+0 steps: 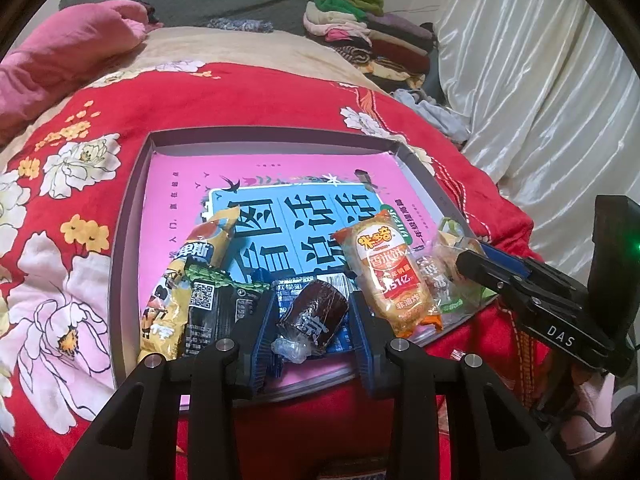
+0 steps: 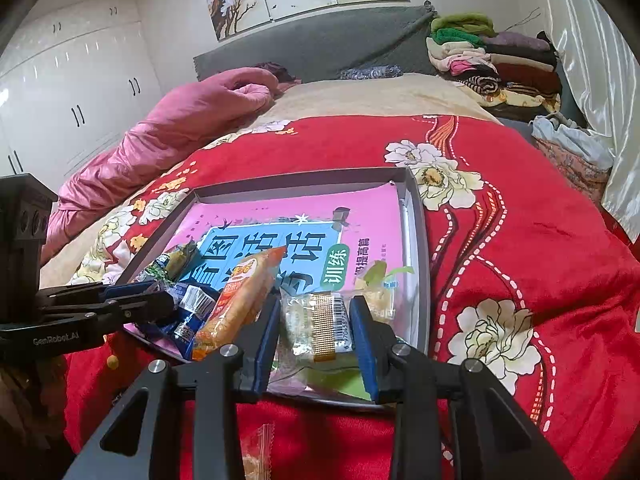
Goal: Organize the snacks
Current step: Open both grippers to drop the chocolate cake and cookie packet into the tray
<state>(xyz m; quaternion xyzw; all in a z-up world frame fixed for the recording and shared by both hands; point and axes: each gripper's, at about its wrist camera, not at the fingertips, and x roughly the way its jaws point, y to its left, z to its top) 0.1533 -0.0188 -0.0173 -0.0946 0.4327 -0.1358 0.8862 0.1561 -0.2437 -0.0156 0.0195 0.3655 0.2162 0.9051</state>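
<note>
- Snacks lie along the near edge of a shallow grey cardboard tray [image 1: 132,216] on the red floral bedspread [image 1: 256,100].
- Left gripper [image 1: 314,320] straddles a dark brown wrapped cake [image 1: 316,314], jaws narrow; contact unclear.
- Right gripper [image 2: 314,330] brackets a clear barcoded packet [image 2: 316,324] at the tray's near right, similarly unclear.
- Judged step: picking items to sort; next needs a firm close, then a lift.
- Between them lies an orange rice-cracker pouch [image 1: 394,276] reading "香米饼"; a yellow wafer packet [image 1: 176,280] lies left.
- Right gripper's body reads "DAS", the left's "GenRobot.AI".
</note>
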